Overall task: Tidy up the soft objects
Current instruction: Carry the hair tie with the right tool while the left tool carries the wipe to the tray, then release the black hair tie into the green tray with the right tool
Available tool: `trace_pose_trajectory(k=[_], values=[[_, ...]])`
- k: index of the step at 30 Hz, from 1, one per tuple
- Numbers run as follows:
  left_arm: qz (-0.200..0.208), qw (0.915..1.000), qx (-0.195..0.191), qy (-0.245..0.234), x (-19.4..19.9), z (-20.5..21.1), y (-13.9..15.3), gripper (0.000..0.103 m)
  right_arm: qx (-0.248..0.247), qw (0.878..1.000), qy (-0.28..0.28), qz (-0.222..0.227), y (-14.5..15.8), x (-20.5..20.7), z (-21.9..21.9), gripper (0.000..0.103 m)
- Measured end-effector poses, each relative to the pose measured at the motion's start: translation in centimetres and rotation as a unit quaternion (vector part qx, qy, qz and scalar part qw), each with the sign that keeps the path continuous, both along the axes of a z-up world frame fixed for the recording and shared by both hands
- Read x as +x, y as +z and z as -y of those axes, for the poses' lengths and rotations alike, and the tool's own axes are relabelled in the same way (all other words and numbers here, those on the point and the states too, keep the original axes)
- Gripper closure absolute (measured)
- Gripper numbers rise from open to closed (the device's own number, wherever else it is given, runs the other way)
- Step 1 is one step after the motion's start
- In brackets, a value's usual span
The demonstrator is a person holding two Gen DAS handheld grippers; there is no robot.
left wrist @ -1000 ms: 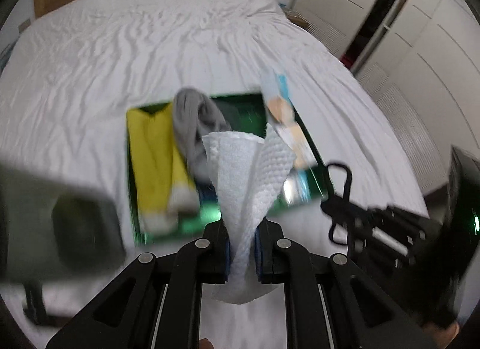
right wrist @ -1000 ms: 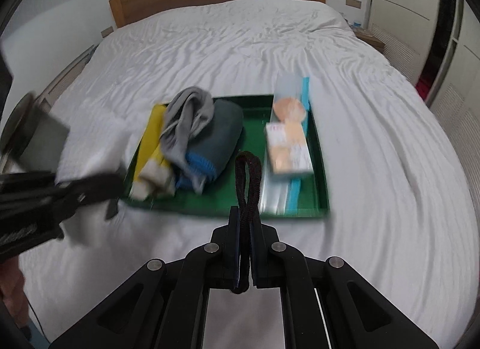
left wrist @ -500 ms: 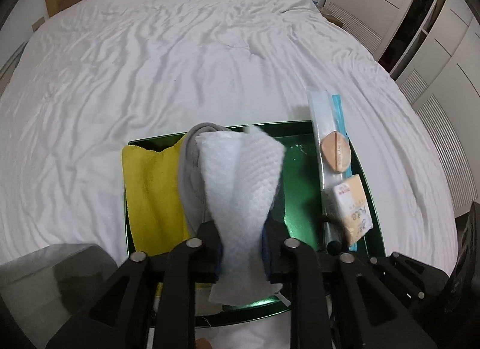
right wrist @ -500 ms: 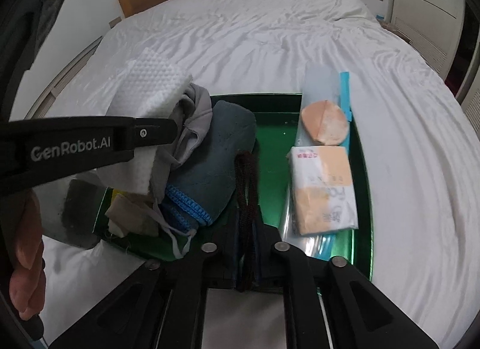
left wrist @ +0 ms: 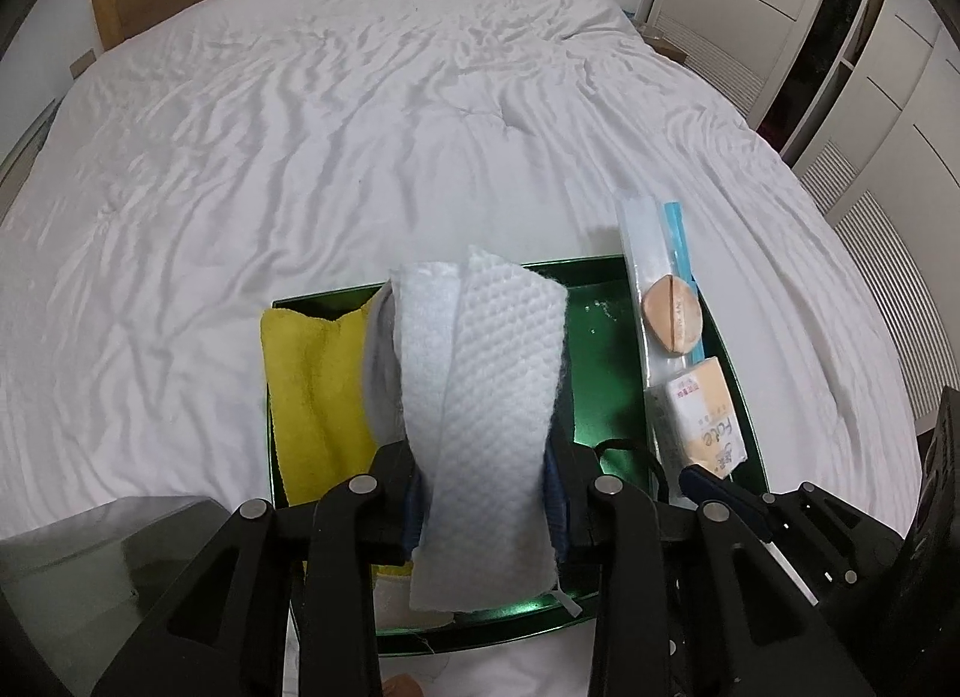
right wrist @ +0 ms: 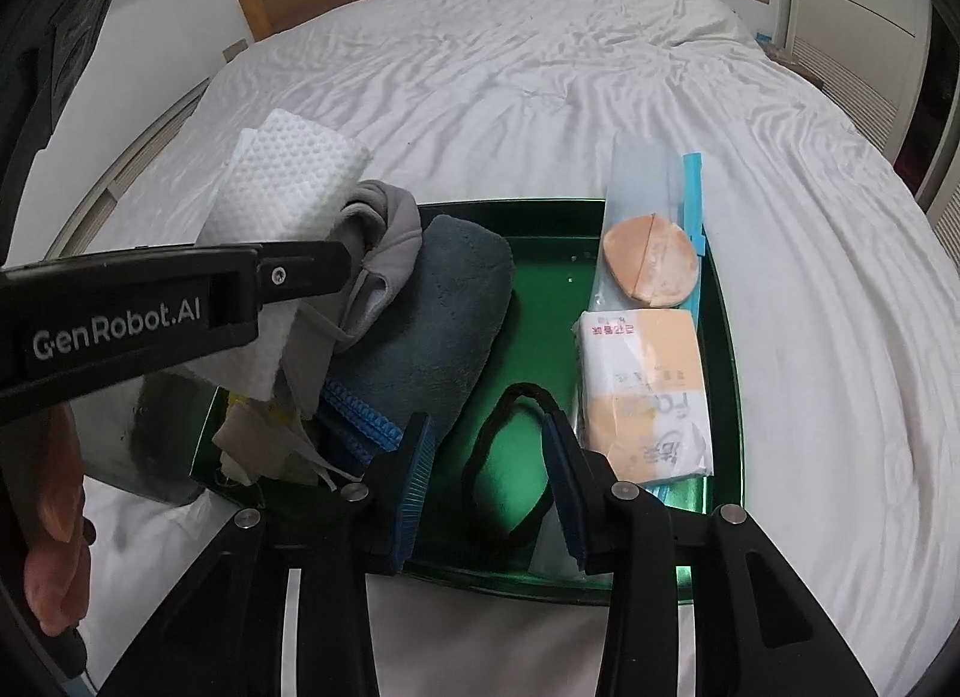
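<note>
Release step: our left gripper (left wrist: pixel 486 493) opens, the white cloth (left wrist: pixel 486 397) between its jaws above the green tray (right wrist: pixel 729 337); our right gripper (right wrist: pixel 492 481) opens around the black hair band (right wrist: pixel 510 457) lying on the tray. Next, we judge, both withdraw clear.

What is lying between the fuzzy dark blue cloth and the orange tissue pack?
A black hair tie lies on the bare green tray floor between the dark blue cloth and the tissue pack, in the right wrist view.
</note>
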State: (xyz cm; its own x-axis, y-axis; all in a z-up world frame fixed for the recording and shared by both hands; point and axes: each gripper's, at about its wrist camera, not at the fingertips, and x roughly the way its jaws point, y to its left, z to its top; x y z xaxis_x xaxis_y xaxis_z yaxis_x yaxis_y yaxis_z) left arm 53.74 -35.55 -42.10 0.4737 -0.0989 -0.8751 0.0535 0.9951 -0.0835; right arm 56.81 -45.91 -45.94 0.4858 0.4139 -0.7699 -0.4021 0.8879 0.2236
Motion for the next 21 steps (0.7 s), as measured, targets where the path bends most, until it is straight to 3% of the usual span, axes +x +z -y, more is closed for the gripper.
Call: trace_pose_trajectory(k=[21], values=[[0.064, 0.9970, 0.036, -0.025, -4.3, 2.8, 4.3, 0.075, -0.008, 1.000, -0.014, 0.005, 1.5, -2.6, 1.7, 0.064]])
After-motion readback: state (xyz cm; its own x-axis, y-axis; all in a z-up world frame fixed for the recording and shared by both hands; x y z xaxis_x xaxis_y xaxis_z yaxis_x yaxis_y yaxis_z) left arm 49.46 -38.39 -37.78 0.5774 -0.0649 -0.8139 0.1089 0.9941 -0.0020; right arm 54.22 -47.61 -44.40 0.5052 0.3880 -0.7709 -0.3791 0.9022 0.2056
